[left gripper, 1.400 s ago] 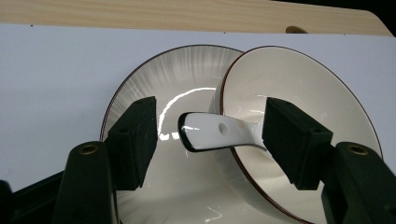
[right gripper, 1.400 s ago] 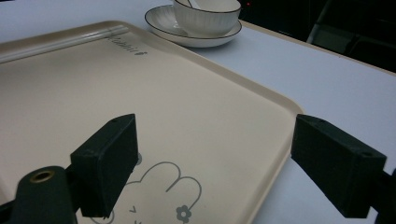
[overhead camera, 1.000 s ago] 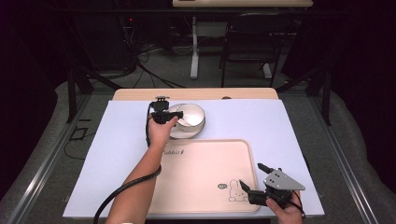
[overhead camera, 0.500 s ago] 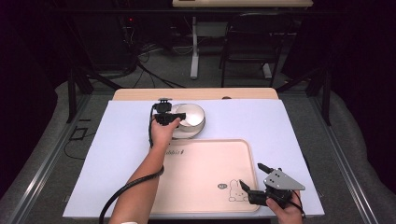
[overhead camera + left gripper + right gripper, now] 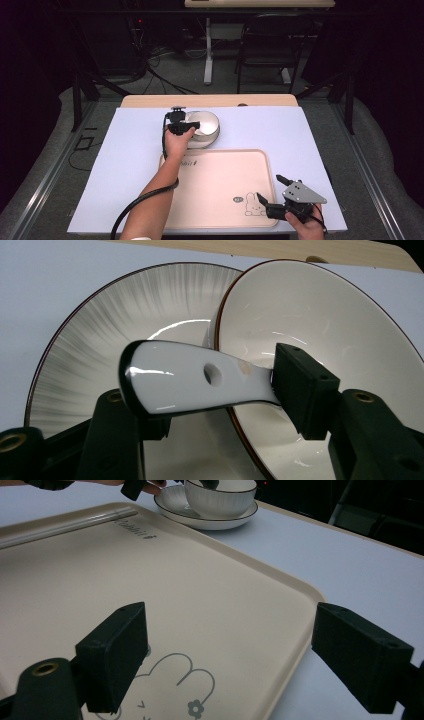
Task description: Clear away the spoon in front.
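Nearest the person, the right gripper rests at the near right corner of the beige tray. Its fingers are spread wide with nothing between them, hovering over the rabbit print on the tray floor.

Farther out, the left gripper is at the crockery beyond the tray's far edge. Its fingers straddle the handle of a white ceramic soup spoon. The jaws have just been closing with the handle between them. In the left gripper view, the right finger appears to touch the handle's narrow end, while the left finger is largely covered by the broad end; firm contact on both sides cannot be confirmed.

Key relation: the spoon's long axis lies crosswise between the two fingers, its handle end with the hanging hole toward the camera's left and its scoop end dipping into the white bowl. The bowl stands on the grey-striped saucer, which sits on the white desk cover. The left hand is at the spoon; the right is well apart.

The spoon's scoop is hidden behind the right finger, and in the high view the spoon is too small to make out.
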The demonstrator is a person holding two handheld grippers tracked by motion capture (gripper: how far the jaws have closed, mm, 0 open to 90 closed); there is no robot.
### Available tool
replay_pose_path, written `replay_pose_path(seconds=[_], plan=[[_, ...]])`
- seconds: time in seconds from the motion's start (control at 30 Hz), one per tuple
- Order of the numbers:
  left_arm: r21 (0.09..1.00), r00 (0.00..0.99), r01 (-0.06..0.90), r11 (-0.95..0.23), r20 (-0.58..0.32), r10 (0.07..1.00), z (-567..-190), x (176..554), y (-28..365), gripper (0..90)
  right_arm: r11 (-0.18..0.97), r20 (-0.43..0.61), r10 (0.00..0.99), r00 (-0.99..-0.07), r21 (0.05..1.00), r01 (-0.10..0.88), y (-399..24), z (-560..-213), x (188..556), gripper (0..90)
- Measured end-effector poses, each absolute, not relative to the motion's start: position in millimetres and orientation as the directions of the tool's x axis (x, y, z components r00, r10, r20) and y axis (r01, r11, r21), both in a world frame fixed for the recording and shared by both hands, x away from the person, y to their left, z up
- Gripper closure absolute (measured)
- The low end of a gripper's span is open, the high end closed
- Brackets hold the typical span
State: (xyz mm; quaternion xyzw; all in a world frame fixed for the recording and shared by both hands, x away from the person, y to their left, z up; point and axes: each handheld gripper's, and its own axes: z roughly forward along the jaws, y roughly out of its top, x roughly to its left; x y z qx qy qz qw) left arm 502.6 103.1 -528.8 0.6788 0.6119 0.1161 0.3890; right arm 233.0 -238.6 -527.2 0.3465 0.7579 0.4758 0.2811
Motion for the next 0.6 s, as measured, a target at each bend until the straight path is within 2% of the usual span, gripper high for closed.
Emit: replay_pose_path(seconds=[0.27, 0.6], plan=[[0.672, 0.234, 0.739, 0.044, -0.318, 0.919, -529.4, 502.7, 99.7, 53.6, 0.308, -0.096, 0.791, -0.604, 0.916, 0.257, -238.2, -527.2, 233.0, 14.6], [0.679, 0.227, 0.733, 0.045, -0.306, 0.924, -529.8, 501.6, 100.5, 58.7, 0.307, -0.095, 0.790, -0.605, 0.916, 0.257, -238.5, -527.0, 233.2, 14.6]])
